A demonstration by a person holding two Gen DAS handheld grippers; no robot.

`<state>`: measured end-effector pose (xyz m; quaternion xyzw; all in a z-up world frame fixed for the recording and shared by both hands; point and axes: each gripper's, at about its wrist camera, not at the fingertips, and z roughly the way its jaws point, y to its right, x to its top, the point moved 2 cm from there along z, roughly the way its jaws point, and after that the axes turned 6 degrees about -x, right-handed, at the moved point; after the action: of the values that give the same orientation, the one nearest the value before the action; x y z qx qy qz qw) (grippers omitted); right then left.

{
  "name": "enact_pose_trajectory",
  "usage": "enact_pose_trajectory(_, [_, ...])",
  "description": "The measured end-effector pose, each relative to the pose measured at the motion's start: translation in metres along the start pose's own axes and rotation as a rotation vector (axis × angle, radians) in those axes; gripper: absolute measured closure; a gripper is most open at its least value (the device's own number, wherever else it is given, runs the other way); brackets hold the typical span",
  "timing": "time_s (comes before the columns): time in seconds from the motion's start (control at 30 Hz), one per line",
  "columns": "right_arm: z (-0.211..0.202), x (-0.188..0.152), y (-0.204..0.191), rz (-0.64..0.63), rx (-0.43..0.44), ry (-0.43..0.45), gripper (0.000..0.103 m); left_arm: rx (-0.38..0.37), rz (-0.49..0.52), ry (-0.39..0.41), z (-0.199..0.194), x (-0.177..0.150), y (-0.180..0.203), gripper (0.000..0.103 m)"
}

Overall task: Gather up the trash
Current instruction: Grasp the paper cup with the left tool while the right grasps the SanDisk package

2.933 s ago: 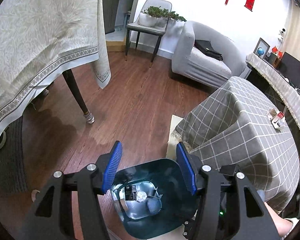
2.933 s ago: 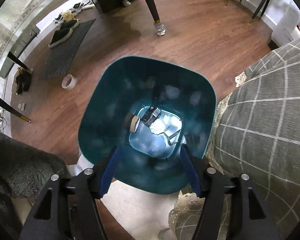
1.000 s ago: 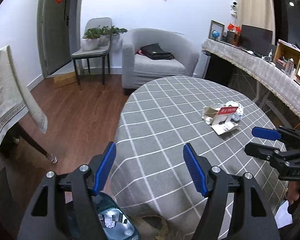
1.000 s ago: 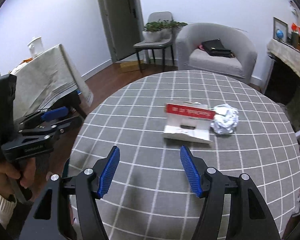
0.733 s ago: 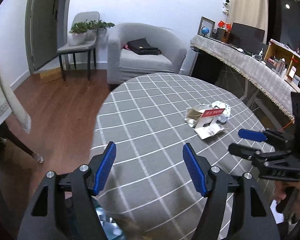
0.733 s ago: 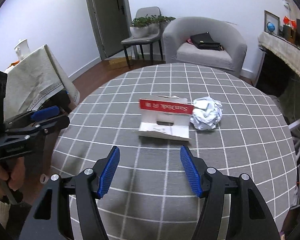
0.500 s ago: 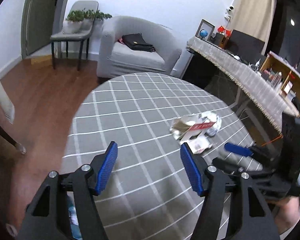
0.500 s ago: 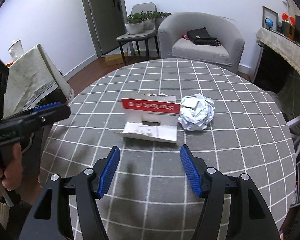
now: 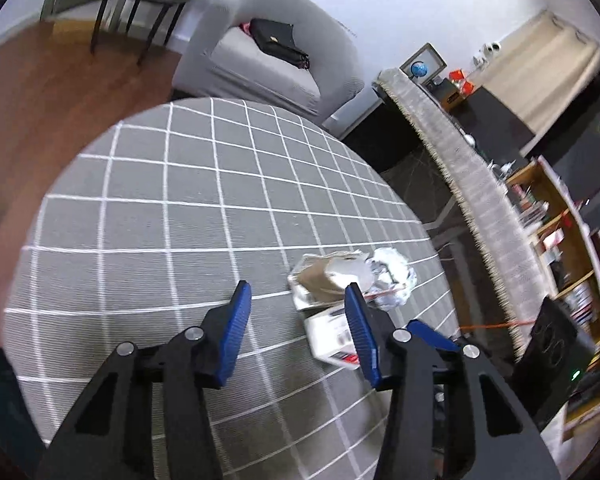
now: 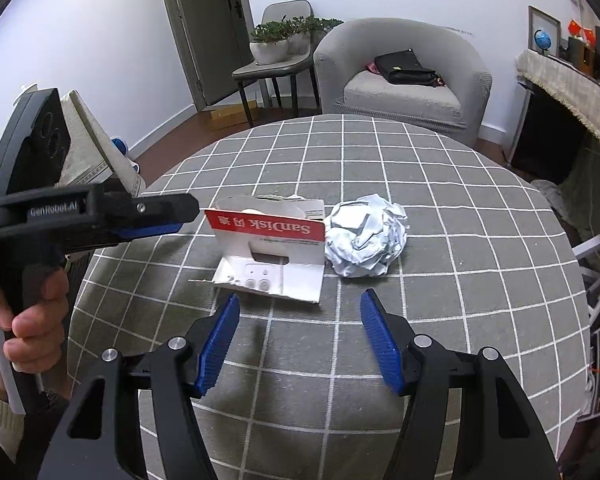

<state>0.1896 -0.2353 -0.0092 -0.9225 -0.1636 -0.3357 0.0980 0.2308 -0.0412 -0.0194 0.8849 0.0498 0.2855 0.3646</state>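
Observation:
A torn red-and-white SanDisk card package (image 10: 270, 250) and a crumpled white paper ball (image 10: 366, 236) lie side by side on the round table with the grey checked cloth (image 10: 440, 300). My right gripper (image 10: 300, 300) is open and empty, hovering just in front of the package. My left gripper (image 9: 298, 292) is open and empty, above the table and just left of the package (image 9: 328, 280) and the paper ball (image 9: 392, 276). It also shows in the right wrist view (image 10: 160, 220), left of the package.
A grey armchair (image 10: 400, 80) with a black bag stands behind the table. A chair with potted plants (image 10: 280, 48) stands by the door. A fringed counter (image 9: 460, 168) and shelves run along the right. Another cloth-covered table (image 10: 96, 148) is at the left.
Both grippers rose from over the teal trash bin to above the checked table. Both then moved closer to the package and paper ball. Both stayed open.

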Motion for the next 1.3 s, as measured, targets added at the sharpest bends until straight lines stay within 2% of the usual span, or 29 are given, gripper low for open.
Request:
enact_pose_trajectory(0.1, [0.001,0.000,0.002,-0.001,0.003,-0.003,0.039,-0.041,-0.049,0.003,0.004,0.002,-0.003,0.053])
enact_pose_trajectory(0.47, [0.002,0.003,0.001,0.003,0.011,0.010,0.039,-0.098,-0.134,0.006,0.008,0.009,-0.013,0.054])
enact_pose_trajectory(0.57, [0.007,0.003,-0.001,0.000,0.013,0.002,0.039,-0.089,-0.128,0.007,0.012,0.010,-0.013,0.054])
enact_pose_trajectory(0.77, [0.011,0.006,-0.003,0.003,0.019,-0.002,0.039,-0.134,-0.146,-0.015,0.026,0.008,-0.009,0.054])
enact_pose_trajectory(0.93, [0.015,0.008,-0.009,-0.008,0.024,-0.005,0.039,-0.177,-0.195,-0.015,0.031,0.009,-0.013,0.062])
enact_pose_trajectory(1.1, [0.018,0.007,-0.015,-0.027,0.018,-0.012,0.039,-0.200,-0.222,-0.021,0.033,0.009,-0.015,0.064])
enact_pose_trajectory(1.13, [0.019,0.007,-0.017,-0.030,0.020,-0.015,0.039,-0.202,-0.231,-0.021,0.033,0.009,-0.017,0.066])
enact_pose_trajectory(1.2, [0.021,0.007,-0.018,-0.034,0.018,-0.018,0.039,-0.200,-0.249,-0.025,0.036,0.008,-0.020,0.078])
enact_pose_trajectory(1.3, [0.023,0.007,-0.020,-0.032,0.015,-0.019,0.039,-0.196,-0.253,-0.026,0.038,0.007,-0.024,0.077])
